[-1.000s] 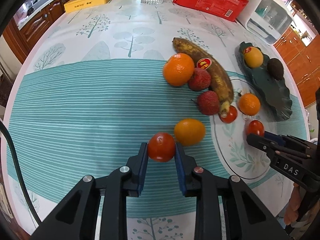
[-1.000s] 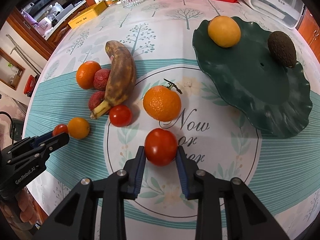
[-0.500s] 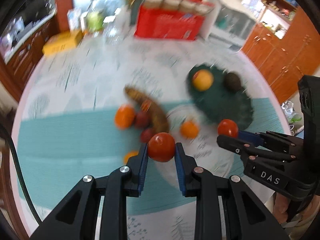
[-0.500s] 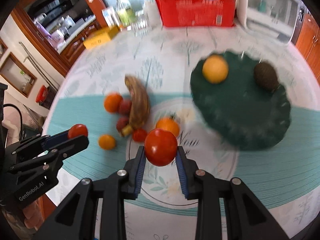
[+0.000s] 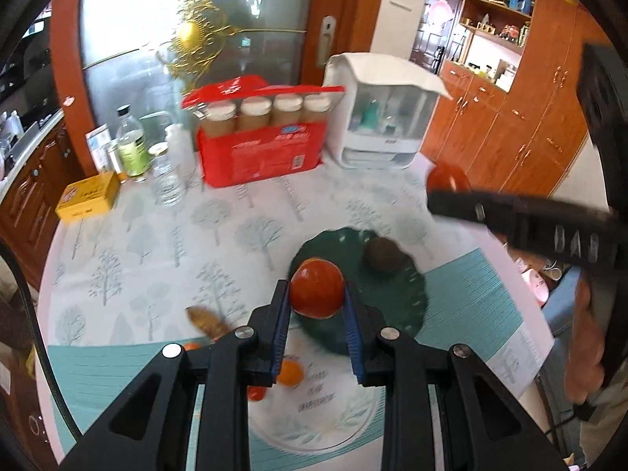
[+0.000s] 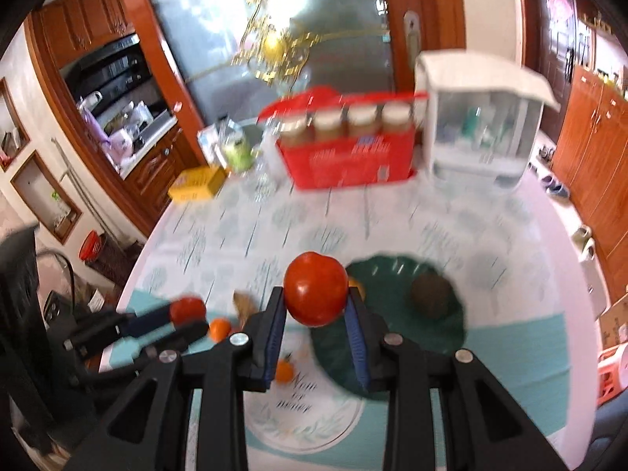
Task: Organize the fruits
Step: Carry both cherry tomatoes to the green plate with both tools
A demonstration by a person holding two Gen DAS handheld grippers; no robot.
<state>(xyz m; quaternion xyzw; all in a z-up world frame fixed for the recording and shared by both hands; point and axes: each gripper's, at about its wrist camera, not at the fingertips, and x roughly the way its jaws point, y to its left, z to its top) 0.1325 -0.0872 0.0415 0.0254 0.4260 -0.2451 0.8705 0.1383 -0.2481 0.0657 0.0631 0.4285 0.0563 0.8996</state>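
Both grippers are up in the air, each clamped on a red tomato: left gripper [image 5: 316, 299] squeezing its tomato [image 5: 316, 288], right gripper [image 6: 314, 303] pinching its own tomato [image 6: 315, 289]. Green plate [image 6: 396, 337] sits on the surface around 5 o'clock of that one.

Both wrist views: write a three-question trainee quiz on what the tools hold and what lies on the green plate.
1. True or false: the left tool is shut on a tomato.
2. What does the right tool grip? A) lychee B) tomato C) banana
3. Name the dark fruit on the green plate.

Key: 1 true; 2 B, a second tomato; 3 the avocado.
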